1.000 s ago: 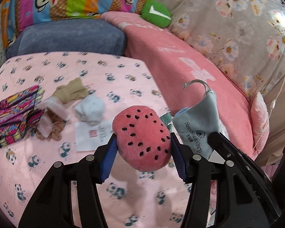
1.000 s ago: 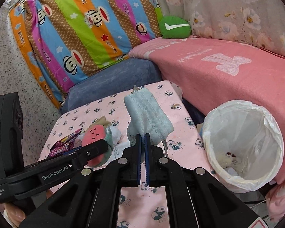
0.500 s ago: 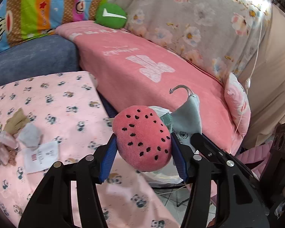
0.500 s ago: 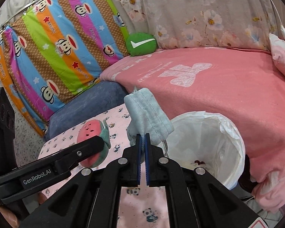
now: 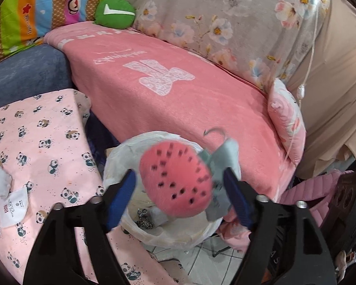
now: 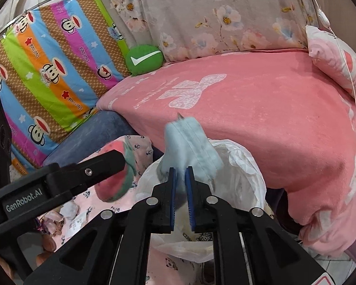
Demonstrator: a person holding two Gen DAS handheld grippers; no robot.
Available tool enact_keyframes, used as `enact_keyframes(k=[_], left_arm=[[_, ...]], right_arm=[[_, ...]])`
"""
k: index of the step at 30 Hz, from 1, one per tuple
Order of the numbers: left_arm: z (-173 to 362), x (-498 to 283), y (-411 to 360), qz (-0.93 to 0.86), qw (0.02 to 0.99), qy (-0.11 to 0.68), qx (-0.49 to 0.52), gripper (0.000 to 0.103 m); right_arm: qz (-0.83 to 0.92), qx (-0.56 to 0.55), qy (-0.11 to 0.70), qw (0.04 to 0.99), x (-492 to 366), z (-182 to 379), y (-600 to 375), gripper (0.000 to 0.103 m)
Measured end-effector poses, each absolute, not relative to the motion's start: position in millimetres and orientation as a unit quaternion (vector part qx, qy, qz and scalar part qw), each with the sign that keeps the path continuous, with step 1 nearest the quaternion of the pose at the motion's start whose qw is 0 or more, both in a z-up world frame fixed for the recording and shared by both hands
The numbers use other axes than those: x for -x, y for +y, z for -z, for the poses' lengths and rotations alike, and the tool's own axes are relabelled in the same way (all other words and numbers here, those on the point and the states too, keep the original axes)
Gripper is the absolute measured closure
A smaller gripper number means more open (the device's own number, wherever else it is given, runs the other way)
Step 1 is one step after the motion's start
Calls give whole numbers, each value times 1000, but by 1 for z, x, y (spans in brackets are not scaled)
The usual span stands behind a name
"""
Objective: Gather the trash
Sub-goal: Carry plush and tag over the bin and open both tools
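1. Left wrist view: drop-off step, I'd say. The left gripper has just been opening its jaws, now spread clear of the watermelon plush, which looks loose above the lined bin beside the desk.
2. Right wrist view: the right gripper has jaws just parting too, and the blue pouch sits between them over the bin. Next up is probably the leftover scraps on the desk.

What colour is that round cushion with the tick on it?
Green, with a white tick mark: the round green cushion shows best in the right wrist view.
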State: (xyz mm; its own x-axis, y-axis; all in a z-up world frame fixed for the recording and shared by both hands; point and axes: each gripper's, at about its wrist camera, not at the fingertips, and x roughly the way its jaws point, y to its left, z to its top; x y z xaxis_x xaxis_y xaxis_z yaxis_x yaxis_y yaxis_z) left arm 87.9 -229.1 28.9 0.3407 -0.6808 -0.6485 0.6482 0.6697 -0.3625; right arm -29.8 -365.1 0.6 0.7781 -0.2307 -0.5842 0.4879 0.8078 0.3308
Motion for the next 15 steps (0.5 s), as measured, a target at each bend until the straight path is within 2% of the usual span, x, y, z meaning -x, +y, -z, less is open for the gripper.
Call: enact_keyframes(k=[1, 2, 3, 15], left_arm=[[-29, -90, -229, 401, 821, 407, 22, 23], [-28, -91, -227, 397, 822, 408, 24, 21], [-27, -93, -225, 394, 822, 410, 25, 21], [-20, -106, -171, 338, 849, 406, 33, 21]], right_arm=[[197, -240, 270, 911, 29, 1, -366, 82], [198, -241, 271, 911, 29, 2, -368, 72], [199, -242, 271, 910, 30, 3, -368, 67], [175, -232, 280, 915, 18, 1, -337, 66]])
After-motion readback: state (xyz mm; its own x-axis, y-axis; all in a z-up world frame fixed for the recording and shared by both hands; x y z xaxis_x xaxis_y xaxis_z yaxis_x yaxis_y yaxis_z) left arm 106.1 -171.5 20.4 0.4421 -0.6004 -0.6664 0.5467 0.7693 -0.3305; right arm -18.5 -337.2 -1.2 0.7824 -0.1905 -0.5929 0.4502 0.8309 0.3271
